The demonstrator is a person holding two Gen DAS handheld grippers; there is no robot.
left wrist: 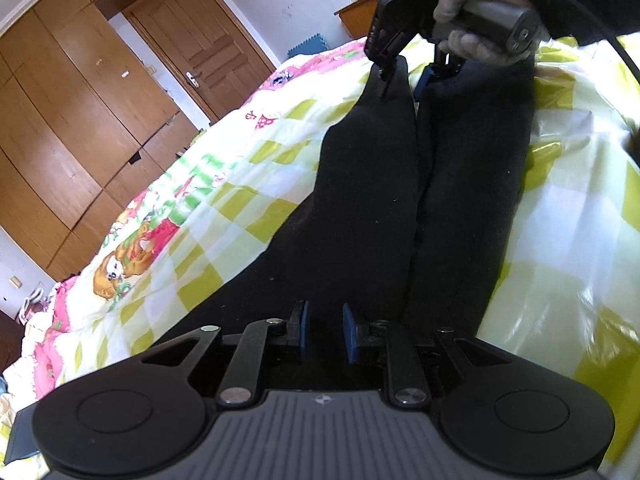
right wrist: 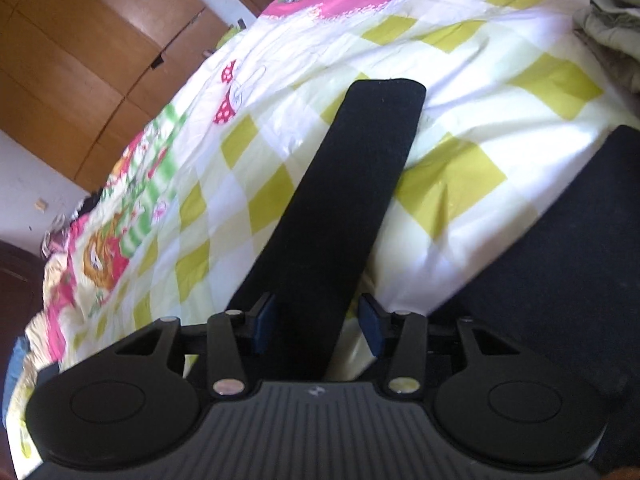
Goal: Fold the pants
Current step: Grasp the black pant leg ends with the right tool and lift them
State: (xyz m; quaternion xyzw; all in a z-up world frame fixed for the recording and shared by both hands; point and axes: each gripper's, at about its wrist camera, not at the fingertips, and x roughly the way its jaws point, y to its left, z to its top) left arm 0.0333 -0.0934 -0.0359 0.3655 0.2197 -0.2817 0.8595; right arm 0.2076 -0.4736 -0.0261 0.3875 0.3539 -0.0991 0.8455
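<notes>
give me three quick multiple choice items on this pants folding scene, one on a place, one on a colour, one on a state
1. Where do the pants lie?
A. on a checked quilt on a bed
B. on a wooden floor
C. over a chair back

2. What colour are the pants?
A. red
B. black
C. white

3. How does the right tool stand in its own wrist view?
A. shut flat with nothing between
B. out of view
C. open, its blue pads either side of a pant leg

Answers:
1 A, the yellow and white checked quilt spreads under them.
2 B, both legs are black.
3 C, a gap shows between the pads and the leg runs through it.
</notes>
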